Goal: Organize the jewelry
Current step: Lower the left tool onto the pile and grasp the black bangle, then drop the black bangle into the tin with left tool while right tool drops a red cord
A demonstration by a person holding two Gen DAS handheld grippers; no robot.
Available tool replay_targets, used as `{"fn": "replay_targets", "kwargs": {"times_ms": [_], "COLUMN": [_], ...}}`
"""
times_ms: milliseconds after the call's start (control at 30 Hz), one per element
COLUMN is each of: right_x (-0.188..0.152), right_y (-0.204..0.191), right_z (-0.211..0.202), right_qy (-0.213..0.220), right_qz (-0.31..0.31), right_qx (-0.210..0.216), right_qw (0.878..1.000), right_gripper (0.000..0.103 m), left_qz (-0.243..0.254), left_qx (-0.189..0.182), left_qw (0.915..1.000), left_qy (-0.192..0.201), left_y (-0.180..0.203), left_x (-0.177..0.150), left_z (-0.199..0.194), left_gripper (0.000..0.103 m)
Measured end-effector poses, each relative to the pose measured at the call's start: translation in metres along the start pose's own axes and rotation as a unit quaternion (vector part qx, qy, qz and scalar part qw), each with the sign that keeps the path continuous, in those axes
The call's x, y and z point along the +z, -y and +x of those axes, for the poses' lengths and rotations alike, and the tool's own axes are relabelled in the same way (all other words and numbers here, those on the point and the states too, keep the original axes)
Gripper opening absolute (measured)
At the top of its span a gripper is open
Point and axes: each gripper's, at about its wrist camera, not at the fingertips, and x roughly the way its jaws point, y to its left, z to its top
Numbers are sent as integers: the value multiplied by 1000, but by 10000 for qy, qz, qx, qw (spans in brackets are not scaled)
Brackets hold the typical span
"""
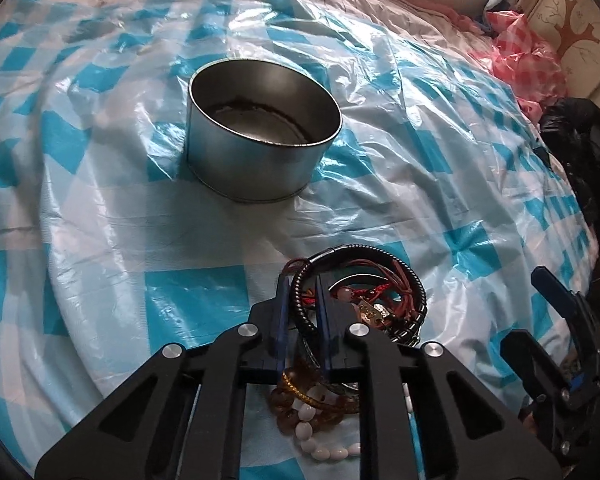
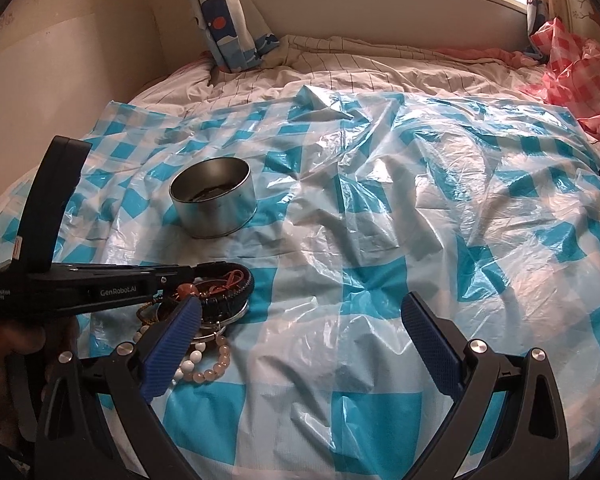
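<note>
Pinching the black braided bracelet point(image 1: 360, 252) in the jewelry pile just in front of the round tin point(image 1: 260, 128), the left gripper point(image 1: 302, 300) needed a slow lift, since cords tangled; right gripper point(image 2: 300, 320) jaws were spread, idle.

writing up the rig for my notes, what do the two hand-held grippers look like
Both are matte black plastic. The left hand-held gripper has angular linkage arms with triangular cut-outs, round silver pivot bolts and narrow blue finger pads. The right hand-held gripper has wider, textured dark-blue pads. White lettering on the left one's body reads GenRobot.AI. No cables show.
</note>
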Motion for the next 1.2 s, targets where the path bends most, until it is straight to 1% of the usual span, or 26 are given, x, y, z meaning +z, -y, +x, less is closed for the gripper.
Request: {"fn": "replay_targets", "kwargs": {"times_ms": [67,100,200,367,467,567,700,767,833,867,900,933,967,1000,1033,1133,1167,1200], "right_x": [0,0,0,0,1,2,10,14,19,22,23,23,24,26,26,28,27,26], "right_y": [0,-1,-1,-1,-2,-7,-23,-28,-32,-34,-35,-35,-35,-34,-33,-31,-31,-30], "right_z": [0,1,2,1,3,9,32,42,56,65,71,76,81,89,91,102,105,106], "right_qy": [-4,-6,-3,-11,-36,-119,-354,-437,-609,-740,-829,-907,-972,-1077,-1117,-1297,-1345,-1373], "right_qz": [-8,-17,1,-5,-32,-127,-449,-520,-490,-449,-421,-387,-343,-254,-209,-68,-31,0], "right_qx": [-1,-4,-9,0,86,343,681,814,1005,1095,1124,1142,1180,1185,1189,1217,1266,1319], "right_qw": [10000,10000,10000,10000,10000,9993,9960,9944,9919,9902,9893,9885,9876,9868,9864,9840,9828,9817], "right_gripper": [96,96,96,96,96,96,96,96,95,90,79,74,66,61,59,47,39,25], "left_qz": [5,35,110,-201,-405,-629,-856,-887,-890,-881,-872,-870,-868,-867,-872,-885,-881,-870], "left_qx": [-30,2,142,109,32,-27,80,161,202,225,248,259,261,263,267,266,266,267], "left_qw": [10000,10000,9998,9990,9979,9956,9929,9920,9916,9915,9914,9913,9913,9913,9912,9910,9909,9910], "left_qy": [-60,-48,110,390,514,692,828,882,921,930,943,949,953,959,964,973,980,984], "left_y": [0,0,3,-19,-34,-51,-65,-69,-70,-71,-71,-72,-73,-74,-75,-77,-77,-77], "left_x": [2,3,4,7,7,3,3,3,4,4,5,4,5,5,6,6,6,6], "left_z": [2,3,-3,-22,-31,-41,-48,-50,-51,-52,-53,-53,-54,-54,-55,-57,-57,-58], "left_gripper": [11,8,7,6,7,7,7,7,7,7,7,7,7,7,7,7,7,7]}}
